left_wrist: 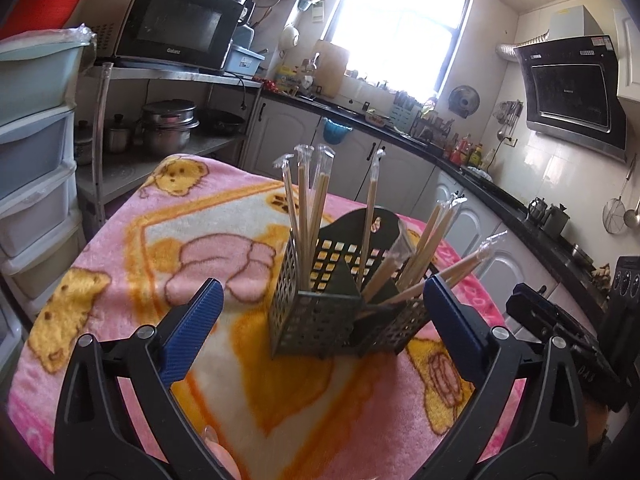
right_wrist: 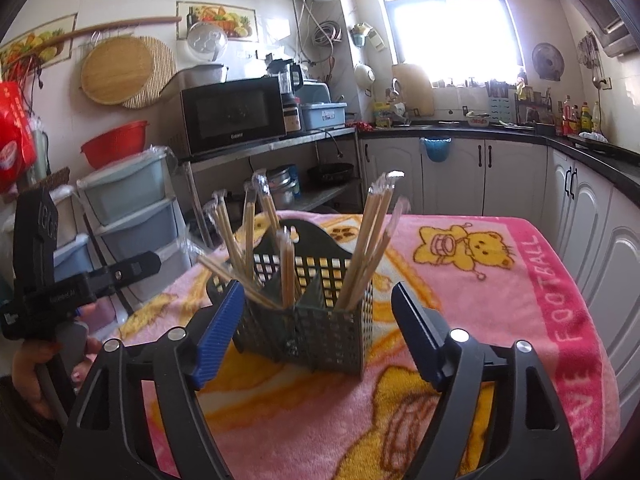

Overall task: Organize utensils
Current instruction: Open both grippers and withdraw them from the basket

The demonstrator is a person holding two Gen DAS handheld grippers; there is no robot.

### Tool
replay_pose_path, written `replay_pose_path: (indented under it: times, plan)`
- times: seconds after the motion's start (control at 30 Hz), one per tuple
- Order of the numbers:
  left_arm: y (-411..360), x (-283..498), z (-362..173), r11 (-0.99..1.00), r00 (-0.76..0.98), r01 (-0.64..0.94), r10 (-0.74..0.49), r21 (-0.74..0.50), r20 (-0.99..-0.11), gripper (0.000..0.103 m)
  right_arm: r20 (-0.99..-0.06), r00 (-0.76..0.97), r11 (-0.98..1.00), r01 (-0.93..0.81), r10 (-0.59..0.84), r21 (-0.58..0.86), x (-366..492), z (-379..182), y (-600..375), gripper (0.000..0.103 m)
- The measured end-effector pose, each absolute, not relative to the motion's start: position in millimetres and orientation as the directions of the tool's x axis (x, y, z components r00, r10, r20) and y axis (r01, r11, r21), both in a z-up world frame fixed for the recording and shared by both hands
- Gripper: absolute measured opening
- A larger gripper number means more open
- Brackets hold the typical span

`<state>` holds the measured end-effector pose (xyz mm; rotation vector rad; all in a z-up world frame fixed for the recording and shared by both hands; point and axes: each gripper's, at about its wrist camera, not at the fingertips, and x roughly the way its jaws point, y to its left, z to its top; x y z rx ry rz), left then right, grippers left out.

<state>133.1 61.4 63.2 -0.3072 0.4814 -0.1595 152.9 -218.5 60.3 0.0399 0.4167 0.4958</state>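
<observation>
**Both grippers open and empty before the filled chopstick caddy**

The dark perforated utensil caddy (left_wrist: 344,312) stands upright at the centre of both wrist views, on a pink bear-print blanket (left_wrist: 132,248) that covers the table. Wrapped disposable chopsticks (left_wrist: 308,208) stand in its compartments, fanning outward because they lean on the walls and dividers; a few tilt low toward the right side in the left wrist view. None seem to lie loose on the blanket.

The left gripper (left_wrist: 324,312) has its blue-padded jaws spread wide, with nothing between the pads; the caddy sits just beyond them. The right gripper (right_wrist: 318,316) is likewise open and empty, its jaws framing the caddy without touching it.

With every visible chopstick already in the caddy and both grippers empty, the sorting looks finished or nearly so.
</observation>
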Motion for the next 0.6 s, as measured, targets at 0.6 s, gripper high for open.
replay_pose_path:
  times: [0.6]
  plan:
    - [50,116,38,0.958,0.887,0.085,-0.197,-0.272,-0.418,0.092,-0.419,0.795,0.894,-0.435,0.438,0.109,136,19,-222,0.09]
